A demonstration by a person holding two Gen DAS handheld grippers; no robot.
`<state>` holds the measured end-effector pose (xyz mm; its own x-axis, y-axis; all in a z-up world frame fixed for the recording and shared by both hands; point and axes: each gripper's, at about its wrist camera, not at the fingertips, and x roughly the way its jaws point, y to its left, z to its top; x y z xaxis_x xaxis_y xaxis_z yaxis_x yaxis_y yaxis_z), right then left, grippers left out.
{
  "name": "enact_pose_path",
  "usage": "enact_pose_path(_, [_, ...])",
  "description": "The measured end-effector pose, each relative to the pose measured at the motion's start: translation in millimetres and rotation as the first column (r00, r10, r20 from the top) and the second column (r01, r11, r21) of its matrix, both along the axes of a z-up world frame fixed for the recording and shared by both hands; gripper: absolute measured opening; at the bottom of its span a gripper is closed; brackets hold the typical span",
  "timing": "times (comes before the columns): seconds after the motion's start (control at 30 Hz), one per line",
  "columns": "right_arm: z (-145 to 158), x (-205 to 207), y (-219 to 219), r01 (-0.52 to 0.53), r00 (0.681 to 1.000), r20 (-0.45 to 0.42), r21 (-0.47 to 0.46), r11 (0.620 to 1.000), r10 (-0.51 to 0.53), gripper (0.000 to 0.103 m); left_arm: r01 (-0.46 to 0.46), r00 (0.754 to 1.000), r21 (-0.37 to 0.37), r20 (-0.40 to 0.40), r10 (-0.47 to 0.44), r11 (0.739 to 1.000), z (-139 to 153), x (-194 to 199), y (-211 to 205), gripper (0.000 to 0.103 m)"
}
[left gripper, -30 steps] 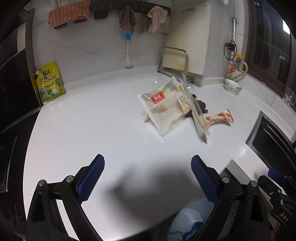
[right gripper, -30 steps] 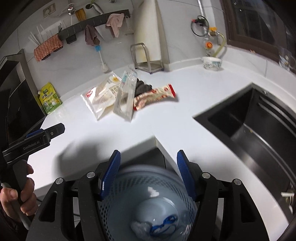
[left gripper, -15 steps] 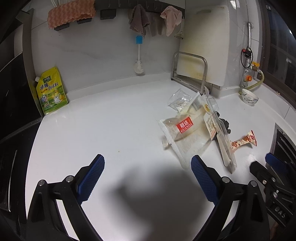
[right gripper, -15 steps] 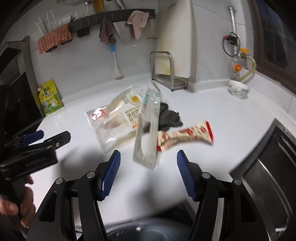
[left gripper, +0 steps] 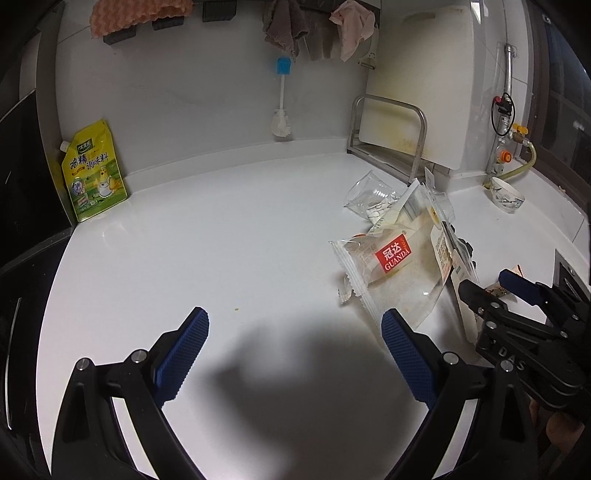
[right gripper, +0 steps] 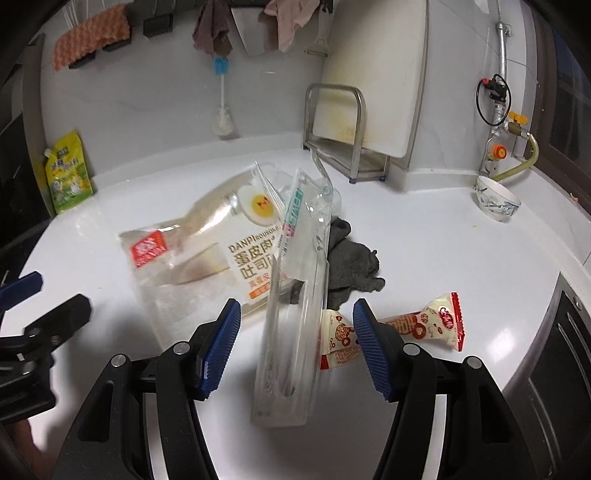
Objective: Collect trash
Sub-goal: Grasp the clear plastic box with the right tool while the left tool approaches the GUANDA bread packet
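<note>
Four pieces of trash lie on the countertop [right gripper: 424, 236]: a clear toothbrush blister pack [right gripper: 295, 295], a bread wrapper [right gripper: 207, 254], a red-and-white snack wrapper [right gripper: 413, 328] and a small clear bag [left gripper: 369, 194]. One grey rag [right gripper: 352, 267], one bowl [right gripper: 496, 201] and one yellow seasoning pouch [right gripper: 68, 177] are there too.

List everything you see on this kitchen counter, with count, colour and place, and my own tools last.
Bread wrapper: one, clear with red label, counter middle.
Clear plastic package: one, transparent, tilted on the wrapper, between the right tongs' fingers.
Snack wrapper: one, red and cream, right of the package.
Grey cloth: one, behind the package.
Small clear bag: one, near the rack.
Seasoning pouch: one, yellow, left against the wall.
Bowl: one, white patterned, right corner.
Cutting board: one, white, in a metal rack.
Brush: one, white and blue, on the wall.
Hanging cloths: several, top.
Left tongs: open.
Right tongs: open.
</note>
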<state>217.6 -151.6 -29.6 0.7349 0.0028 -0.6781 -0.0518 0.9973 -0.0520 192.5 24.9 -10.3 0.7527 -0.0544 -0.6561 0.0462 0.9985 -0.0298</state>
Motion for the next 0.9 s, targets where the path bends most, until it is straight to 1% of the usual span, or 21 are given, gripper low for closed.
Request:
enact_pose_path(0.1, [-4.3, 3.5, -1.1, 0.014, 1.0, 0.0, -0.022, 1.0, -0.014, 0.06, 0.004, 1.0, -0.003, -0.001, -0.004, 1.0, -0.4, 1.0, -0.8, 0.093])
enact_pose_path(0.13, [-5.1, 3.9, -1.3, 0.018, 1.0, 0.002, -0.028, 0.999, -0.018, 0.058, 0.004, 1.0, -0.001, 0.0, -0.004, 1.0, -0.3, 1.6, -1.2, 0.093])
enact_pose_path(0.17, [-5.8, 4.7, -1.5, 0.017, 1.0, 0.0, -0.031, 0.999, -0.017, 0.051, 0.002, 1.0, 0.003, 0.002, -0.002, 1.0, -0.1, 2.0, -1.7, 0.093])
enact_pose_path(0.2, [-6.2, 4.9, -1.3, 0.013, 1.0, -0.003, -0.033, 0.999, -0.013, 0.048, 0.002, 1.0, 0.001, 0.003, -0.002, 1.0, 0.3, 2.2, -2.0, 0.093])
enact_pose_path(0.27, [-7.4, 6.0, -0.9, 0.007, 1.0, -0.007, -0.046, 0.999, -0.008, 0.034, 0.005, 1.0, -0.006, 0.005, -0.005, 1.0, 1.6, 2.8, -3.0, 0.093])
enact_pose_path(0.3, [-8.4, 6.5, -0.8, 0.0, 1.0, -0.013, -0.045, 0.999, -0.001, 0.031, 0.007, 1.0, -0.008, 0.006, -0.007, 1.0, 2.1, 3.0, -3.8, 0.093])
enact_pose_path(0.33, [-9.1, 7.1, -0.6, -0.006, 1.0, -0.019, -0.043, 0.999, 0.005, 0.025, 0.009, 1.0, -0.008, 0.008, -0.008, 1.0, 2.6, 2.9, -4.9, 0.093])
enact_pose_path(0.37, [-8.7, 7.2, -0.5, -0.007, 1.0, -0.017, -0.046, 0.999, 0.007, 0.022, 0.012, 1.0, -0.008, 0.01, -0.012, 1.0, 3.1, 2.9, -6.4, 0.093])
enact_pose_path(0.5, [-6.0, 4.3, -4.8, -0.016, 1.0, -0.007, -0.028, 0.999, 0.016, 0.019, 0.023, 1.0, -0.017, 0.011, -0.022, 1.0, 4.4, 3.7, -11.4, 0.093])
enact_pose_path(0.6, [-1.3, 1.4, -14.1, -0.012, 1.0, 0.012, 0.014, 1.0, 0.012, 0.016, 0.026, 1.0, -0.019, 0.009, -0.026, 0.999, 4.4, 5.3, -14.0, 0.093])
enact_pose_path(0.67, [2.5, -0.6, -22.1, -0.004, 1.0, 0.021, 0.051, 0.999, 0.003, 0.012, 0.028, 1.0, -0.02, 0.008, -0.028, 0.999, 4.4, 6.7, -16.2, 0.093])
enact_pose_path(0.9, [16.1, -7.6, -48.9, 0.02, 0.998, 0.059, 0.144, 0.989, -0.029, 0.01, 0.039, 0.999, -0.032, -0.008, -0.039, 0.999, 1.2, 13.8, -24.8, 0.093])
